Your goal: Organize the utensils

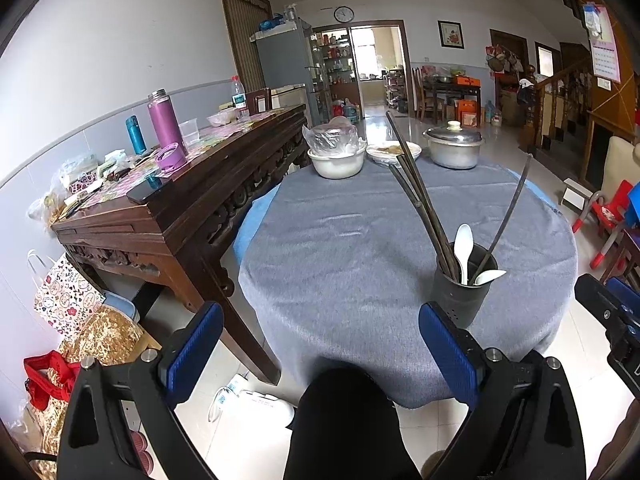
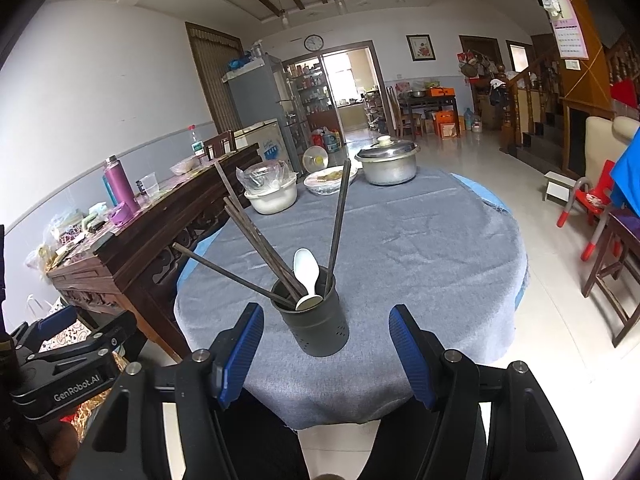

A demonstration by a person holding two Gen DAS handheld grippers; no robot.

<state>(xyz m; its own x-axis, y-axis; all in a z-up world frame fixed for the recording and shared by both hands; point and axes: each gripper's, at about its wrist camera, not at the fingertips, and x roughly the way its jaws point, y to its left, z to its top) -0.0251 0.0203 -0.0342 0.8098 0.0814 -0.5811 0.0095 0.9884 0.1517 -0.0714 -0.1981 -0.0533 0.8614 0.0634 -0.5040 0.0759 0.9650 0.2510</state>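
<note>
Chopsticks point(image 2: 256, 248) and white plastic spoons point(image 2: 306, 272) stand in dark cylindrical holder point(image 2: 316, 324) on grey-clothed round table point(image 2: 420, 248); left gripper point(image 1: 320, 344) and right gripper point(image 2: 326, 350) both spread, empty.

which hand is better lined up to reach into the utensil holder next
Right. The holder sits centred ahead of the right tongs, which are open. In the left view the holder lies off beside the left tongs' right finger, so they would need to shift over.

Bright daylight from the far doorway point(image 1: 374, 64); edges fisheye-warped.
</note>
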